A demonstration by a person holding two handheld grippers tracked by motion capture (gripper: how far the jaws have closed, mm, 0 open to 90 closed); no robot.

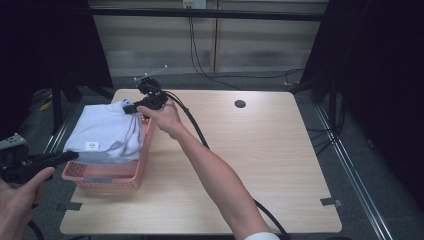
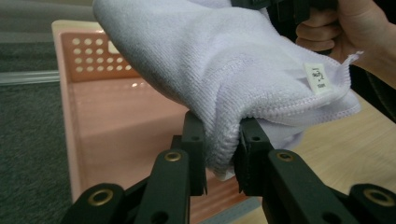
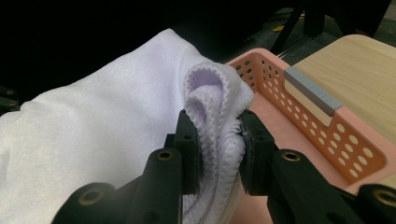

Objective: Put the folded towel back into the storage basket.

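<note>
A pale lilac-white towel [image 1: 107, 131] with a small label hangs stretched above a pink perforated basket [image 1: 112, 176] at the table's left edge. My left gripper [image 1: 70, 156] reaches in from the near left and is shut on the towel's near corner; in the left gripper view the cloth [image 2: 219, 84] is bunched between the jaws [image 2: 222, 156]. At the towel's far corner my right gripper [image 1: 131, 108] is shut on a fold; the right gripper view shows the stitched hem [image 3: 212, 100] pinched between its jaws [image 3: 219, 144], above the basket [image 3: 317, 126].
The light wooden table [image 1: 260, 150] has a round cable hole [image 1: 240, 104] at the back. Black cables trail from the right gripper across the table. Dark curtains and stand legs flank the table on both sides.
</note>
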